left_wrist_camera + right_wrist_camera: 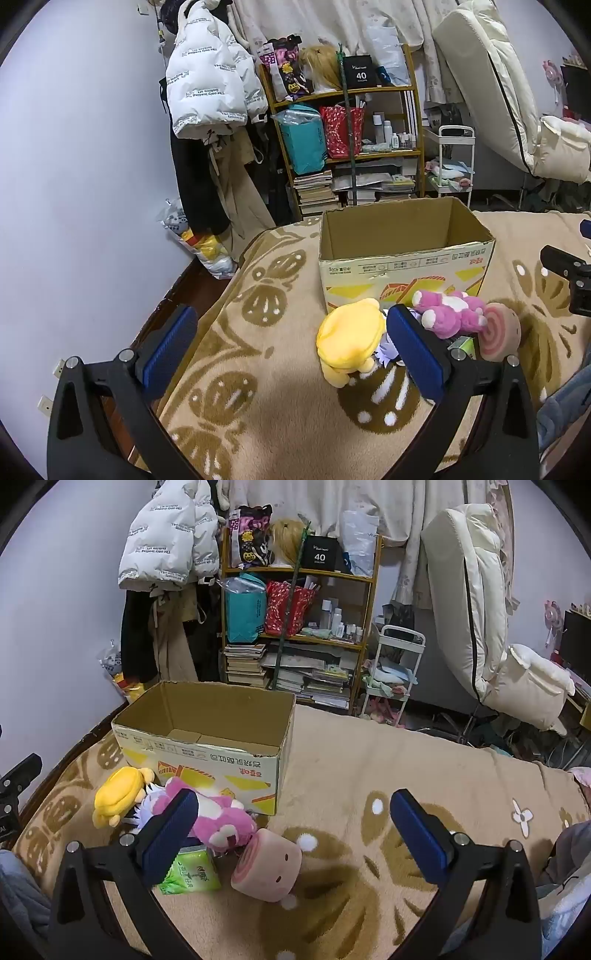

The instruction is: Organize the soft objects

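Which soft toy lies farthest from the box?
The pink roll cushion: it lies apart on the blanket, while the yellow plush and pink plush lie close to the box.

White puffer jacket [207, 74] hung by the wall, cluttered wooden shelf [295, 627] held books and bags, white trolley [395, 664] stood beside it, patterned blanket [277, 406] lay beneath.

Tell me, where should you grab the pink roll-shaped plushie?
Best guess: grip the pink roll plushie across its rounded sides, coming down from above with the open right hand-held gripper. It lies on its side on the blanket, swirl end facing the green tissue pack, so the curved body is free to squeeze.
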A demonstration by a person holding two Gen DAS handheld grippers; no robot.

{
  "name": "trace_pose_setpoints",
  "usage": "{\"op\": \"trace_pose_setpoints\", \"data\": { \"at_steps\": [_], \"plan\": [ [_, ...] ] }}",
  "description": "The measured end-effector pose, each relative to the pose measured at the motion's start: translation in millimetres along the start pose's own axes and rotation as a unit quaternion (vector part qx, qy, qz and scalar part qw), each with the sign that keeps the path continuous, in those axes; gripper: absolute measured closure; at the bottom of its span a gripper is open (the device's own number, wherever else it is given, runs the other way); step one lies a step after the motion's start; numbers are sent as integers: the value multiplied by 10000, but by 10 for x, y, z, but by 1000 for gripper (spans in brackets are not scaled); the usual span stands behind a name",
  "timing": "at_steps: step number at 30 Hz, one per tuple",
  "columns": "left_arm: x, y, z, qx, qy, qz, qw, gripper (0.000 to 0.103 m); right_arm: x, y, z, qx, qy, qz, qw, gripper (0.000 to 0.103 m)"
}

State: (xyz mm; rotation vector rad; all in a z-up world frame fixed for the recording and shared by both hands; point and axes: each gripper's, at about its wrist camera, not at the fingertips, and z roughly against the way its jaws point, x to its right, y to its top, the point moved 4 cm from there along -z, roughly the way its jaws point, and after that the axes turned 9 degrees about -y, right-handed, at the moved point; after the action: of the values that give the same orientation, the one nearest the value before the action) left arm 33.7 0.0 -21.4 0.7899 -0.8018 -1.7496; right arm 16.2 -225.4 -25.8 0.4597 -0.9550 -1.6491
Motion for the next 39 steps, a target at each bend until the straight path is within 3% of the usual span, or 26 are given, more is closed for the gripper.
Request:
{"op": "trace_pose_setpoints", "data": {
  "at_steps": [39],
  "plan": [
    [-27,2,11,-62,61,39,10000,2,89,-16,-30,-96,147,-266,9995,0]
  ]
}}
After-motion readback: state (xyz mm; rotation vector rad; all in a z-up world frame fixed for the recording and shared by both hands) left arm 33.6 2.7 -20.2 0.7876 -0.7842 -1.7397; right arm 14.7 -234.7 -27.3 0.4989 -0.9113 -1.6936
